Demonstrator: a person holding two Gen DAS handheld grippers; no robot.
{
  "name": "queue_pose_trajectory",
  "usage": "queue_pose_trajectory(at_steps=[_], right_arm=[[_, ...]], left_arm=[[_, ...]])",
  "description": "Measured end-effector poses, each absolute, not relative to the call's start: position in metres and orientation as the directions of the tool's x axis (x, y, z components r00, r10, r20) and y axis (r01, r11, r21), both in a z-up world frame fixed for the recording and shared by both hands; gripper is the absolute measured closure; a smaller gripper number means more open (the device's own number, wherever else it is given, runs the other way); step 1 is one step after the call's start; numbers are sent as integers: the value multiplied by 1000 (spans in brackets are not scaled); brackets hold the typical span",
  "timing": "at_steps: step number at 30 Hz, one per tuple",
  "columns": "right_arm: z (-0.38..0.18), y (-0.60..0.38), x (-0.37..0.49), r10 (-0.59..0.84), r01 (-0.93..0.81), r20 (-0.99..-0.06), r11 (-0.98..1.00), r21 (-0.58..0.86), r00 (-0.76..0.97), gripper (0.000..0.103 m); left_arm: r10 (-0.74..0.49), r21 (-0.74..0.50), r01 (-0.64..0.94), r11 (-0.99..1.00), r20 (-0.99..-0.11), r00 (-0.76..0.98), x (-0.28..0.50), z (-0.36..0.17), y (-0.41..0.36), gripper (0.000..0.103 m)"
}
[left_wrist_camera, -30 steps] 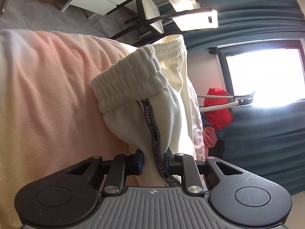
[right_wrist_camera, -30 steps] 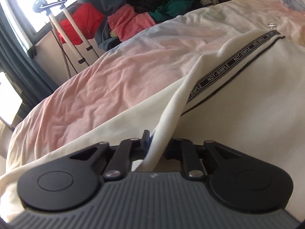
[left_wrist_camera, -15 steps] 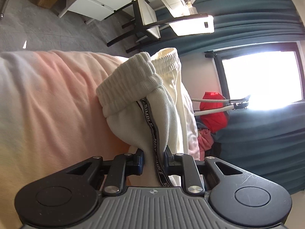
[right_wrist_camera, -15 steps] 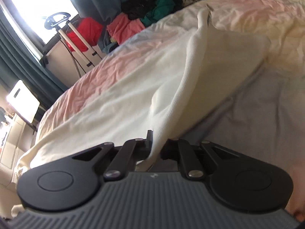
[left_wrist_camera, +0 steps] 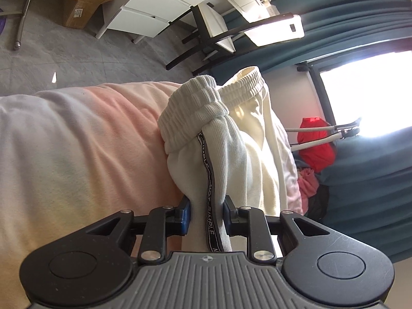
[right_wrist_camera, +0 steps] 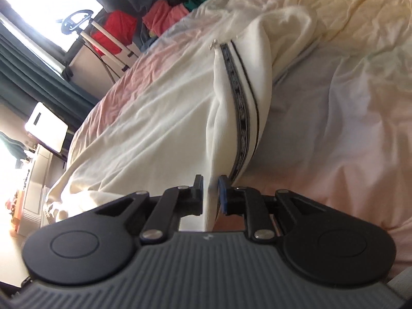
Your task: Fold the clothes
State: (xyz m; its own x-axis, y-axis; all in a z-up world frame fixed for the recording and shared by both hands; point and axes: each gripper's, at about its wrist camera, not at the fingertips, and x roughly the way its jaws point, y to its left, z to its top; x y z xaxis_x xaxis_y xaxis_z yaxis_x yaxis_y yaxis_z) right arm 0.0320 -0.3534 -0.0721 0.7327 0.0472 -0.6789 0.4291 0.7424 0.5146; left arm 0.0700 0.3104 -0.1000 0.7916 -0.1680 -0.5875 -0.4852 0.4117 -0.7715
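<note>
Nearest the left wrist camera, the left gripper (left_wrist_camera: 206,212) is clenched on a bunched fold of the cream sweatpants (left_wrist_camera: 231,159), its fingers pinching the cloth either side of the black lettered side stripe (left_wrist_camera: 207,180). Just beyond, the ribbed elastic waistband (left_wrist_camera: 198,108) curls over in a thick roll, a detail only this view gives. The garment lies against the pink-and-pastel bedsheet (left_wrist_camera: 77,141). Farther off are grey floor, a cardboard box (left_wrist_camera: 82,2), white drawers (left_wrist_camera: 164,5) and a black chair (left_wrist_camera: 206,36), with teal curtains (left_wrist_camera: 360,180) and a bright window behind.

The right wrist camera shows the right gripper (right_wrist_camera: 210,195) likewise closed on a raised ridge of the sweatpants (right_wrist_camera: 154,134), the stripe (right_wrist_camera: 240,108) running away from its fingers. Only here does the garment's spread show: broad cloth lying flat on the bedsheet (right_wrist_camera: 347,103) to one side, a folded hump at the far end. Beyond the bed lies a pile of clothes (right_wrist_camera: 167,15) in red, pink, green and black, near a white-handled stand (right_wrist_camera: 103,33) below the window.
</note>
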Motion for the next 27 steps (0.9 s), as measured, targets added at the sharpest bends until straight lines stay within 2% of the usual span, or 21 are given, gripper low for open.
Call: queue_pose_trajectory(at_steps=[2, 4, 5, 7, 8, 10, 13, 18, 20, 21, 23, 24, 26, 27], right_arm=[[-63, -360, 30, 26, 419, -655, 750, 512, 755, 52], [-61, -367, 58, 20, 414, -654, 759, 502, 756, 33], [-60, -370, 71, 18, 412, -654, 764, 497, 757, 29], [-59, -377, 99, 12, 407, -652, 773, 487, 758, 29], [-58, -380, 113, 9, 405, -652, 777, 482, 758, 29], [-57, -387, 141, 2, 403, -653, 785, 470, 757, 32], [-78, -395, 192, -73, 470, -709, 795, 384, 702, 32], [-116, -389, 232, -227, 424, -680, 895, 137, 698, 33], [-131, -387, 240, -266, 404, -683, 913, 47, 680, 38], [-133, -389, 239, -277, 411, -687, 911, 36, 672, 43], [-137, -392, 238, -297, 426, -692, 905, 17, 658, 68], [-134, -397, 236, -305, 444, -684, 896, 31, 663, 75], [-127, -407, 229, -309, 483, -669, 871, 86, 676, 86], [-120, -412, 222, -325, 509, -654, 854, 108, 683, 87]], left_arm=[[-158, -761, -493, 422, -597, 786, 69, -98, 308, 72], [-143, -743, -511, 432, -616, 775, 69, -96, 306, 57], [-136, -734, -519, 437, -625, 769, 69, -95, 305, 53], [-121, -711, -543, 447, -649, 751, 71, -94, 303, 38], [-114, -700, -553, 452, -661, 742, 72, -94, 303, 35], [-107, -687, -562, 462, -671, 733, 73, -94, 304, 28], [-93, -668, -573, 474, -685, 722, 74, -96, 305, 26], [-76, -658, -582, 477, -691, 719, 77, -102, 310, 22], [-64, -654, -584, 481, -690, 721, 82, -103, 311, 21], [-56, -650, -582, 488, -689, 723, 84, -102, 311, 21], [-40, -641, -575, 509, -685, 728, 87, -101, 311, 21], [-34, -637, -571, 518, -683, 730, 88, -100, 311, 21], [-28, -631, -563, 534, -678, 734, 89, -99, 311, 22], [-28, -631, -560, 537, -676, 736, 88, -99, 311, 24]])
